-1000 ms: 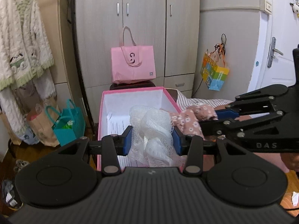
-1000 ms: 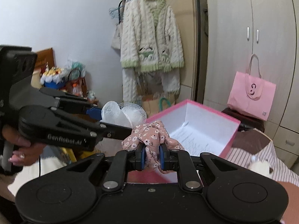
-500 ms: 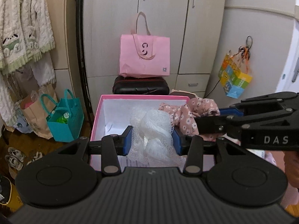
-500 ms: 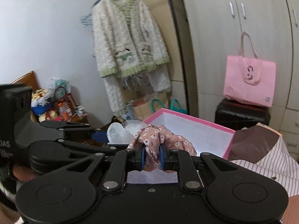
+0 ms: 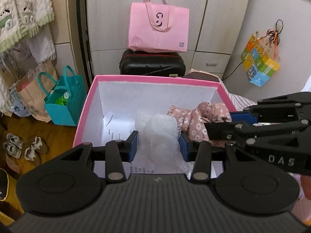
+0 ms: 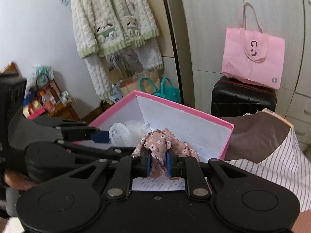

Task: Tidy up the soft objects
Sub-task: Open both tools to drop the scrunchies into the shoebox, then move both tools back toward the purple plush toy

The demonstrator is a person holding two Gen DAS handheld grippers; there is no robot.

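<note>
Risk first, left wrist view: my left hand-held gripper (image 5: 158,145) pinches white mesh pouf (image 5: 157,128) over the pink box (image 5: 155,79); mesh could snag a pad on release.

Right wrist view: right hand-held gripper (image 6: 158,163) pressed tight on floral cloth (image 6: 161,145), w/ box holding only a printed sheet.

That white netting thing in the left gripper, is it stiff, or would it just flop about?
The white mesh probably flops: it bulges between the left gripper pads and sags below them. It looks airy, so likely very light. Its open weave may snag on the pink box rim.
</note>
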